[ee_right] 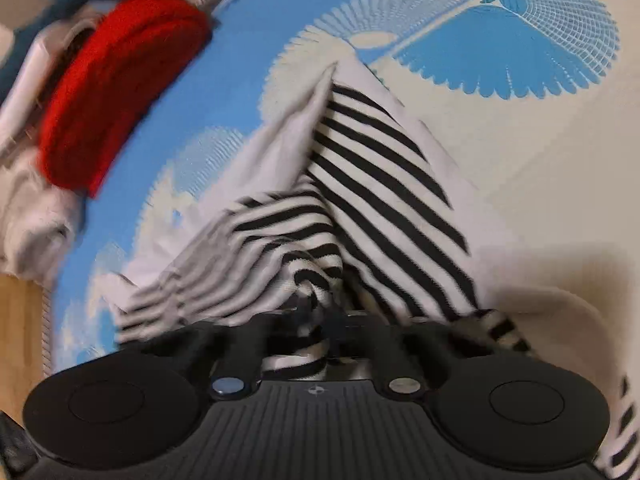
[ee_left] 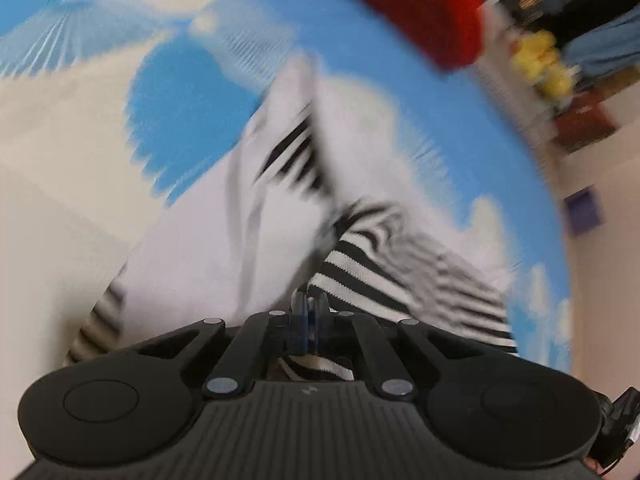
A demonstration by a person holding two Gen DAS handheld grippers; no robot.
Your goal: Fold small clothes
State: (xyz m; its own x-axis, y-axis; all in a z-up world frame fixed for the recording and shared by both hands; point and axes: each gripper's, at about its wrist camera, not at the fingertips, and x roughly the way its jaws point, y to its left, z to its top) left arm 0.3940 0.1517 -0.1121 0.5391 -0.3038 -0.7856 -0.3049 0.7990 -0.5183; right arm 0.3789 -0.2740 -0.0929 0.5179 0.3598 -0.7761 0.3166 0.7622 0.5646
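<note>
Through the right wrist camera we see our right gripper (ee_right: 316, 320) pinched on a bunched fold of the black-and-white striped knit garment (ee_right: 384, 168), which drapes away across the blue-and-cream patterned mat (ee_right: 248, 40). To the upper left lies a thick red knitted piece (ee_right: 116, 80), beside a white fluffy cloth (ee_right: 36, 216).

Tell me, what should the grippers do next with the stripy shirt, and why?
Probably lower it flat onto the mat. Both the left hand-held gripper and the right hand-held gripper are pinched on the shirt, which hangs bunched and creased, so it likely needs spreading before any fold.
</note>
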